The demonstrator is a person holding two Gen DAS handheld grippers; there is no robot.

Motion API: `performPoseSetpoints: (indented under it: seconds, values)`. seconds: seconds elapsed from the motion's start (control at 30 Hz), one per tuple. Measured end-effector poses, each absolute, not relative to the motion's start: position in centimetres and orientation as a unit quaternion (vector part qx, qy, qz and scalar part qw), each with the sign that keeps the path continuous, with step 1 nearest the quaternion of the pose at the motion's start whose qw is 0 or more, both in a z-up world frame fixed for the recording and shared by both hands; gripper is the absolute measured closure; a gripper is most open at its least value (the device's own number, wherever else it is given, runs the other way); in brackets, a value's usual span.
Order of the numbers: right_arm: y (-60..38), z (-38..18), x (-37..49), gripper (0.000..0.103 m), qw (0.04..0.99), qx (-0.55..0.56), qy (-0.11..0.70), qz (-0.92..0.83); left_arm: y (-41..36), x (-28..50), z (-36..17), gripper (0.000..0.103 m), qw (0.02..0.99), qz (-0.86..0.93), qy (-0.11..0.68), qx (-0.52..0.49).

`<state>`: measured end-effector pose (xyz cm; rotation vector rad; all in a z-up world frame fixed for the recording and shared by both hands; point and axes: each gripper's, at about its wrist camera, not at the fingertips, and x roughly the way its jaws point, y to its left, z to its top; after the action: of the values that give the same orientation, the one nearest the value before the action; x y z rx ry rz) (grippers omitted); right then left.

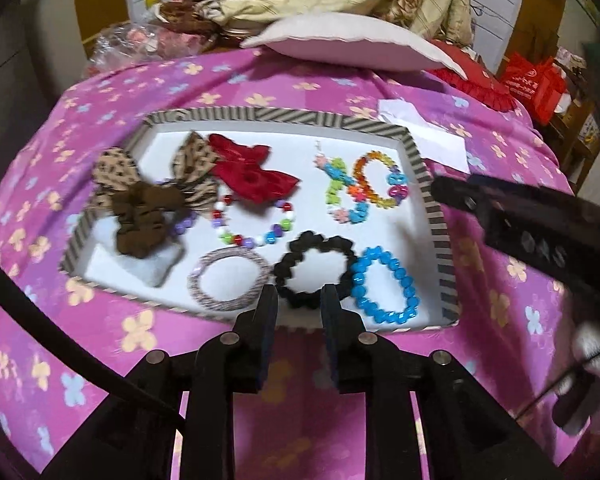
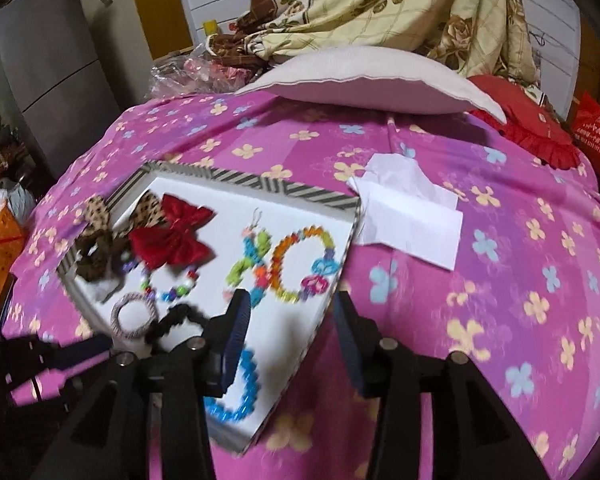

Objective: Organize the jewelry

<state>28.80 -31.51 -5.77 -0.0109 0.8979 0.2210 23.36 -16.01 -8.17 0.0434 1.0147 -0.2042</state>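
Jewelry tray (image 1: 436, 216) beneath both grippers' parted, empty fingers (image 1: 268, 308), right pair (image 2: 236, 320) wider.

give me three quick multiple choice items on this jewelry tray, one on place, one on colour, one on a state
1. Where does the blue beaded bracelet lie in the striped-rim white tray?
A. near right corner
B. far left corner
C. outside it

2. What colour is the satin bow?
A. green
B. red
C. white

3. What state is the left tool in?
A. shut on a bracelet
B. open, holding nothing
C. shut on the bow

Answers:
1 A, it sits right of the black scrunchie by the near rim.
2 B, the bow is plainly red.
3 B, its jaws are parted with only the tray and scrunchie seen between them.
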Motion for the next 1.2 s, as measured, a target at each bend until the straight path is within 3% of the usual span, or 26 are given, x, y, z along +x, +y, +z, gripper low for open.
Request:
performPoseSetpoints:
  seconds: [0.3,1.2]
  values:
    - [-29.3,-5.2,24.7,0.046,0.9,0.007,0.425,0.097,-12.7,21.7,-6.5,0.078,0.886,-0.063,0.458,0.017]
    - [-23.9,-3.9,18.9,0.033,0.914,0.039,0.394,0.089,-5.7,18.7,-2.8,0.078,0.914,0.002,0.406,-0.005]
